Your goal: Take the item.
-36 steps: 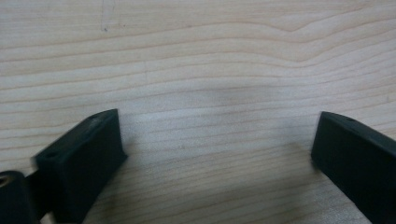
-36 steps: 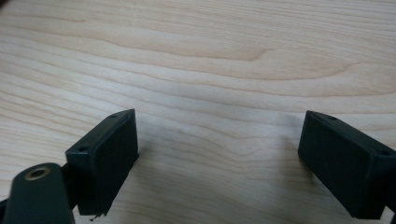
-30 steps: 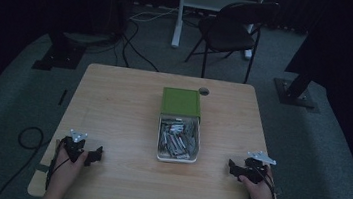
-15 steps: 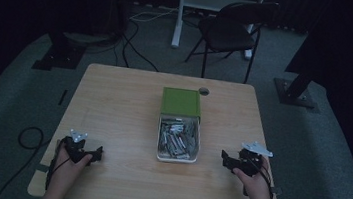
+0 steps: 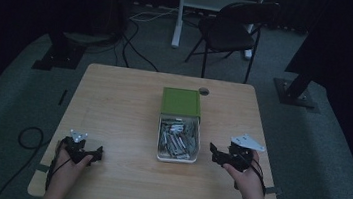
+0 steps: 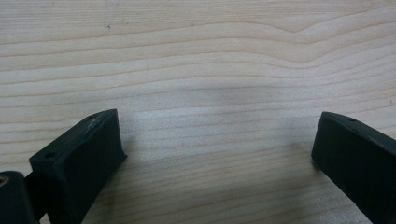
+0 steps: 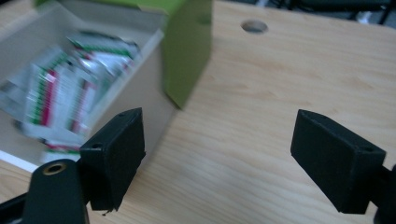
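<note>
Right gripper (image 5: 215, 152), jaws wide and just closing slightly with nothing between them, hovers beside the white tray (image 5: 175, 157) of what look like sachets (image 7: 60, 88); left gripper (image 5: 98, 152) rests open, empty, on the table (image 5: 123, 103)

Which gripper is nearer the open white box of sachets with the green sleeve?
Right. The right gripper hovers just beside the box; the left gripper sits farther off near the table's front left.

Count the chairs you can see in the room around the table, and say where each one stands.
1. A dark folding chair stands on the carpet beyond the far edge of the table, right of centre, beside a white stand. The dark surroundings may hide others.
</note>
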`<action>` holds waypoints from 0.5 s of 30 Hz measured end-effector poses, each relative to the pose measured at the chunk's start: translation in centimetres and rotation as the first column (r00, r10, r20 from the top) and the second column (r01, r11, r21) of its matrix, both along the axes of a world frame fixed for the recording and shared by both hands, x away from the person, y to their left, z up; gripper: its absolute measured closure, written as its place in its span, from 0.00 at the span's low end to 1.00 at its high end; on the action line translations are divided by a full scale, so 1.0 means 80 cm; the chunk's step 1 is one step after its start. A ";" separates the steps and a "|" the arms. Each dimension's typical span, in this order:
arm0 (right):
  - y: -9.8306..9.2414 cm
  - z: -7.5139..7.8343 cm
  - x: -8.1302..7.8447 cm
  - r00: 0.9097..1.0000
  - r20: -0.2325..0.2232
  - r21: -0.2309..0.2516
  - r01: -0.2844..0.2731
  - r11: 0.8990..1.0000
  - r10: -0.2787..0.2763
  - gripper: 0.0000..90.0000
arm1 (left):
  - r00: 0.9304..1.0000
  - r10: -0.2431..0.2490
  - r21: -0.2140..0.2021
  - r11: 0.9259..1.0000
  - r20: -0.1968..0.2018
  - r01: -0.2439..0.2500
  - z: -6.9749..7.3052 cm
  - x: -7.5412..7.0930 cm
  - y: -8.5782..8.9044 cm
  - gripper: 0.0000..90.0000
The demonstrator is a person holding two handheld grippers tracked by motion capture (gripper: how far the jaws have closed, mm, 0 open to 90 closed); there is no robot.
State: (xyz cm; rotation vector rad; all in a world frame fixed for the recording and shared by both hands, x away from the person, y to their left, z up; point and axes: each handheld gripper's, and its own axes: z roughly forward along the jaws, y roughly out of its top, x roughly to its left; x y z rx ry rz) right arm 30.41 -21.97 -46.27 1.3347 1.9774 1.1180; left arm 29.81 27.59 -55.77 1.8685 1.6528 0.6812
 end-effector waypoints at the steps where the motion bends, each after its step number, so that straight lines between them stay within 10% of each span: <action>1: 0.003 0.003 -0.001 1.000 0.000 0.011 -0.010 1.000 0.010 0.19 | 1.000 0.000 0.000 1.000 0.000 0.000 0.000 0.000 0.000 0.03; 15: 0.052 0.022 -0.008 0.987 0.046 -0.015 -0.153 0.988 0.154 0.19 | 1.000 0.011 -0.001 1.000 0.001 -0.011 0.000 -0.001 -0.002 0.03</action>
